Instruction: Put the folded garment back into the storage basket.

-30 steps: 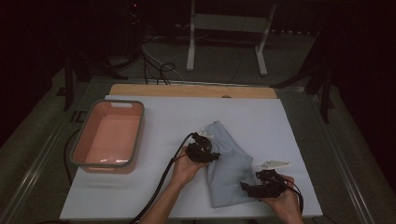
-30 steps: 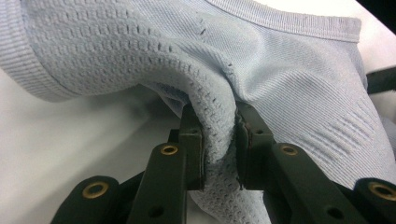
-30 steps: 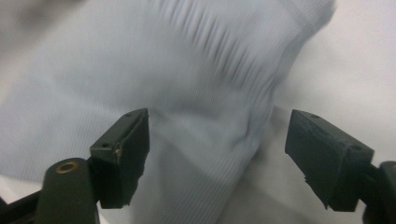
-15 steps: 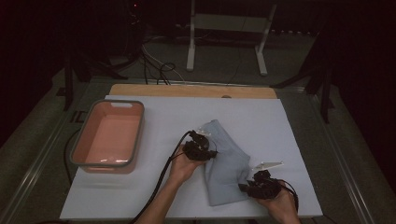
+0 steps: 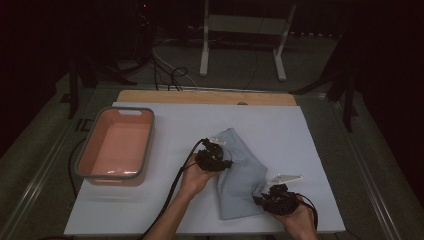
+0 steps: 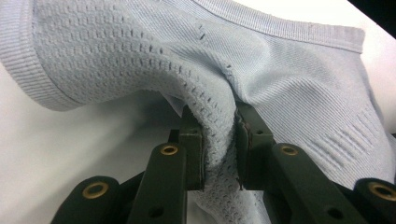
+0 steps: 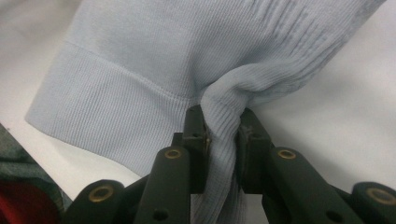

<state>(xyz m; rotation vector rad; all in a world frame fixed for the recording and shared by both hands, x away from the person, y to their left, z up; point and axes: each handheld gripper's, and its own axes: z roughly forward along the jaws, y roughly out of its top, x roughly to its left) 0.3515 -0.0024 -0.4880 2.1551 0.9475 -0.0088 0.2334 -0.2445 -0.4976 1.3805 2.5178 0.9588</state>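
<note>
A light blue knitted garment (image 5: 241, 172) lies folded on the white table cover (image 5: 310, 145), right of centre. My left gripper (image 5: 216, 156) is at the garment's left edge, and in the left gripper view it (image 6: 219, 128) is shut on a pinched fold of the patterned knit (image 6: 140, 60). My right gripper (image 5: 270, 199) is at the near right corner. Its jaws have just been closing, and in the right gripper view it (image 7: 223, 126) pinches a ridge of ribbed fabric (image 7: 140, 60) beside the hem band.
A pink tub with a grey rim (image 5: 84, 150) stands at the left of the table. A wooden strip (image 5: 200, 96) runs along the far edge. Beyond it on the floor are white stand legs (image 5: 205, 45) and cables (image 5: 172, 75). Dark floor surrounds the table.
The right gripper edged in toward the garment's near right corner and its jaws closed on the fabric. The left hand stayed put with its grip.
</note>
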